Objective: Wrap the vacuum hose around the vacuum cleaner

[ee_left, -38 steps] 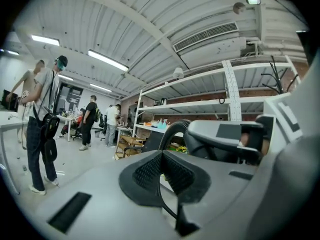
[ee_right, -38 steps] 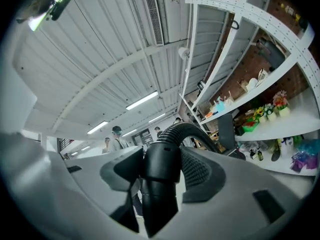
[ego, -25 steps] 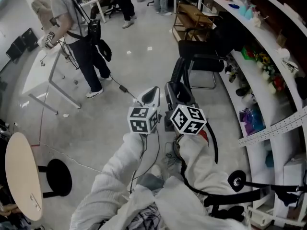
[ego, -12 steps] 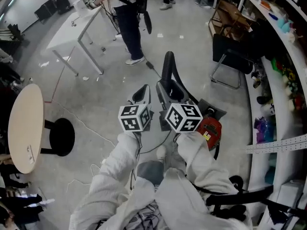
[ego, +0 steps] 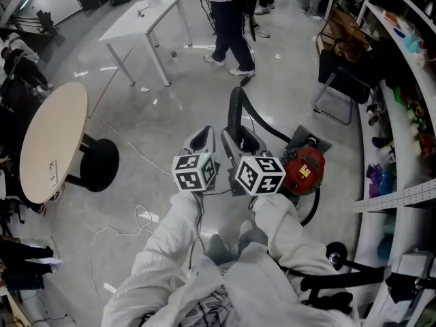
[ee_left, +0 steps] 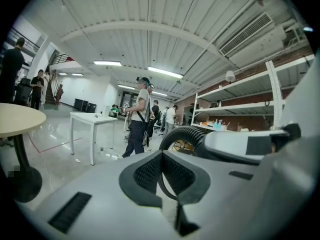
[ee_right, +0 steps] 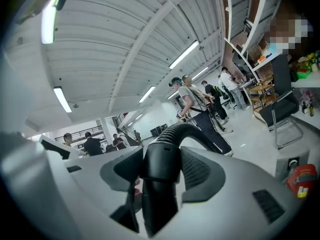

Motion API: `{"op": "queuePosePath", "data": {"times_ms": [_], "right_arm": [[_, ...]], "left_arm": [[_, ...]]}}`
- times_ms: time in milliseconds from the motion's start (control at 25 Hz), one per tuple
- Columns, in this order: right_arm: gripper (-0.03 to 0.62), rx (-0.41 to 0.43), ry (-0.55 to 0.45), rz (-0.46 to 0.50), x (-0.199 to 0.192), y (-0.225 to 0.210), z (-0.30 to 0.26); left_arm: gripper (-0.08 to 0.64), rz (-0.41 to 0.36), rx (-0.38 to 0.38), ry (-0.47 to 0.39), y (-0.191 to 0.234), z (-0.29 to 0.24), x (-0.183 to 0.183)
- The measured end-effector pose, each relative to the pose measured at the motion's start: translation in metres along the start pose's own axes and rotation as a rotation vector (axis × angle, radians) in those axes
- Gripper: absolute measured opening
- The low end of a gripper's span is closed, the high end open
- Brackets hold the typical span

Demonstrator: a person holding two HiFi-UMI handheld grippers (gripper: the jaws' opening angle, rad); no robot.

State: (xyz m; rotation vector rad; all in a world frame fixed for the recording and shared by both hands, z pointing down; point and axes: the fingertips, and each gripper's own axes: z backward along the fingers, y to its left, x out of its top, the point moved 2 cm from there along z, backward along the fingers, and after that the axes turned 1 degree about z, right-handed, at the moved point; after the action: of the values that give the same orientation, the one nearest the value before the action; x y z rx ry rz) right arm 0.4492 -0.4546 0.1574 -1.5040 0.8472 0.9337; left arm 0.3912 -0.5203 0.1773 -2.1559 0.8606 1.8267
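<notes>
The red vacuum cleaner [ego: 304,170] stands on the floor just right of my right gripper [ego: 240,138]. Its black ribbed hose [ego: 236,104] arches up from the gripper and runs back down towards the cleaner. In the right gripper view, my right gripper [ee_right: 160,169] is shut on the hose's smooth black cuff [ee_right: 161,156], and the red cleaner [ee_right: 300,179] shows at the lower right. My left gripper [ego: 203,133] sits close beside the right one on its left. In the left gripper view, my left gripper [ee_left: 165,179] is shut with nothing between its pads, and the hose [ee_left: 182,134] curves behind it.
A round beige table [ego: 51,142] stands at the left and a white table [ego: 139,19] farther back. A person [ego: 228,19] stands beyond the hose. A black chair [ego: 344,73] and shelving [ego: 409,114] line the right side. A thin white cable [ego: 143,216] lies on the floor.
The head view has swung, so the red cleaner now shows fully beside my right gripper. Both grippers stay close together, with the right still holding the hose.
</notes>
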Motion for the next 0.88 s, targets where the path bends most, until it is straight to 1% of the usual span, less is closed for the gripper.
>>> {"op": "queuePosePath", "data": {"times_ms": [200, 320, 440, 560, 720, 880], "right_arm": [[0.236, -0.077, 0.012, 0.008, -0.046, 0.038, 0.057], [0.238, -0.108, 0.018, 0.02, -0.064, 0.061, 0.093], [0.236, -0.114, 0.036, 0.042, -0.078, 0.079, 0.131], [0.236, -0.112, 0.068, 0.053, -0.095, 0.093, 0.166], [0.238, -0.084, 0.102, 0.046, -0.128, 0.12, 0.215], [0.236, -0.078, 0.114, 0.022, -0.167, 0.138, 0.286]], "left_arm": [[0.003, 0.009, -0.057, 0.033, -0.01, 0.074, -0.042], [0.003, 0.022, -0.08, 0.062, -0.016, 0.116, -0.064], [0.003, 0.012, -0.099, 0.076, -0.029, 0.151, -0.076], [0.003, 0.013, -0.113, 0.058, -0.047, 0.182, -0.082], [0.003, 0.017, -0.1, 0.047, -0.064, 0.224, -0.099], [0.003, 0.025, -0.047, 0.066, -0.074, 0.281, -0.138]]}}
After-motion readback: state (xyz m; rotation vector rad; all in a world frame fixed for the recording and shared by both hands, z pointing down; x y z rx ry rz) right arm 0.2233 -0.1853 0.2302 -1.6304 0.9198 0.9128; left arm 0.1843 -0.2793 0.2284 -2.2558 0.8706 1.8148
